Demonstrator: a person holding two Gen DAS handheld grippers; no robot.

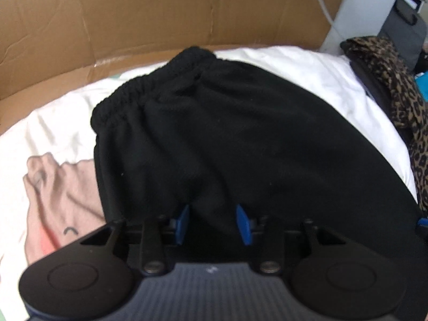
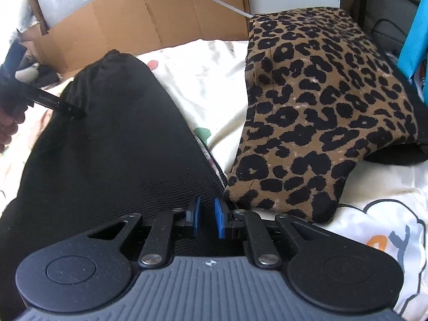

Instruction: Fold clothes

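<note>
— While you hold both tools low at the near edge, where do my black shorts point(image 1: 227, 133) sit?

— They lie spread on the white sheet point(image 1: 307, 80), elastic waistband point(image 1: 125, 93) at the far end, toward the cardboard point(image 1: 133, 13). On your far left a pink garment point(image 1: 58, 195) lies beside them, its edge tucked under the black cloth.

— And my left gripper point(image 1: 212, 224)?

— Its blue fingers point(image 1: 183, 223) stand apart, with a fold of the shorts bulging up between them. The frame is blurred, so you can't tell if they press the cloth or only straddle it.

— The right gripper point(image 2: 207, 220)?

— Your right gripper sits at the near right corner of the shorts. Its blue fingers point(image 2: 220, 220) are close, with a narrow gap left; black fabric shows between and under them, perhaps lightly nipped. From this side you also see your left gripper reaching in over the shorts' far left edge.

— What's further right?

— A leopard-print garment point(image 2: 321, 107), folded, just beside the shorts, its near corner close to your right finger.
</note>
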